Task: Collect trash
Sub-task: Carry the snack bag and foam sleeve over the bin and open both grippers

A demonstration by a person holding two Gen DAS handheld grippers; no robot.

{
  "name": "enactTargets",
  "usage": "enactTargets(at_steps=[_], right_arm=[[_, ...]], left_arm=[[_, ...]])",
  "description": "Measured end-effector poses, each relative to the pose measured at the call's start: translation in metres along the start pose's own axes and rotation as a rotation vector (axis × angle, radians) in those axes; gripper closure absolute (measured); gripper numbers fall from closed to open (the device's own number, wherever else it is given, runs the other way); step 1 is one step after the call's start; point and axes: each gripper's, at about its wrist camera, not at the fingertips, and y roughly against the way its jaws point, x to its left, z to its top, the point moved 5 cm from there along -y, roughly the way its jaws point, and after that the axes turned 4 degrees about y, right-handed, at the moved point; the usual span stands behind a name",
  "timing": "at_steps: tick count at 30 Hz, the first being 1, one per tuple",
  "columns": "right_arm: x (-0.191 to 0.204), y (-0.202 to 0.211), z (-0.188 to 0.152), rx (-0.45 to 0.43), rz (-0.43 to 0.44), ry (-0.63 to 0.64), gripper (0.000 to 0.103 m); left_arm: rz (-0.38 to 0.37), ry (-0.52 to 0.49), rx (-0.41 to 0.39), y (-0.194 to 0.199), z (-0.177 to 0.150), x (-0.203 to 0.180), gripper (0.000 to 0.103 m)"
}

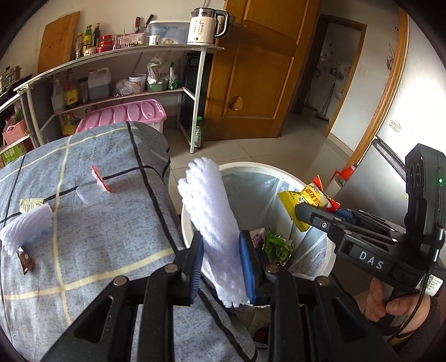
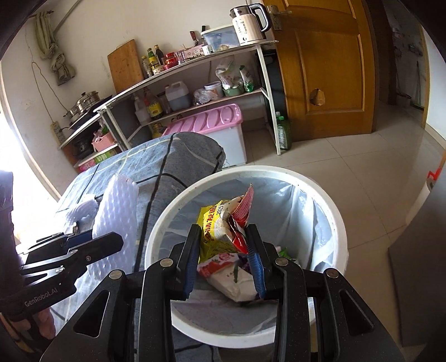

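My left gripper (image 1: 220, 242) is shut on a white foam wrap sheet (image 1: 213, 220), held upright at the near rim of the white trash bin (image 1: 251, 166). My right gripper (image 2: 224, 236) is shut on a yellow and red snack wrapper (image 2: 223, 225) and holds it over the bin's (image 2: 251, 171) opening. The bin has a clear liner; a white packet (image 2: 231, 275) and green scraps (image 1: 276, 245) lie inside. On the grey checked cloth (image 1: 97, 222) lie another foam piece (image 1: 26, 228), a pink lid (image 1: 101, 178), a small yellow-green wrapper (image 1: 29, 204) and a brown wrapper (image 1: 25, 261).
A white shelf rack (image 1: 195, 92) with bottles and a kettle (image 1: 205, 26) stands behind the table. A pink-lidded storage box (image 1: 125, 114) sits on the floor. A wooden door (image 1: 256, 69) is at the back. A metal panel (image 1: 370, 178) stands right of the bin.
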Motion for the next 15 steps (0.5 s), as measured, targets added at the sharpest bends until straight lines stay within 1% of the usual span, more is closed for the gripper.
enactTargets(at_steps=[4,5,7,10,15], right_arm=[[-0.011,-0.008,-0.006,0.030,-0.022,-0.004,0.069],[-0.014,-0.010,-0.007,0.040,-0.027,-0.007,0.069],[-0.021,-0.014,-0.009,0.050,-0.038,-0.013,0.069],[-0.030,-0.019,-0.011,0.066,-0.046,-0.019,0.069],[-0.038,-0.027,-0.015,0.099,-0.055,-0.021,0.069]], left_arm=[[-0.017,-0.001,0.037,-0.016,-0.003,-0.010,0.076],[-0.011,-0.002,0.045,-0.020,-0.004,-0.011,0.076],[0.002,-0.020,0.049,-0.026,-0.005,-0.014,0.076],[-0.019,-0.008,0.075,-0.033,-0.007,-0.018,0.076],[-0.020,-0.013,0.098,-0.045,-0.008,-0.025,0.076]])
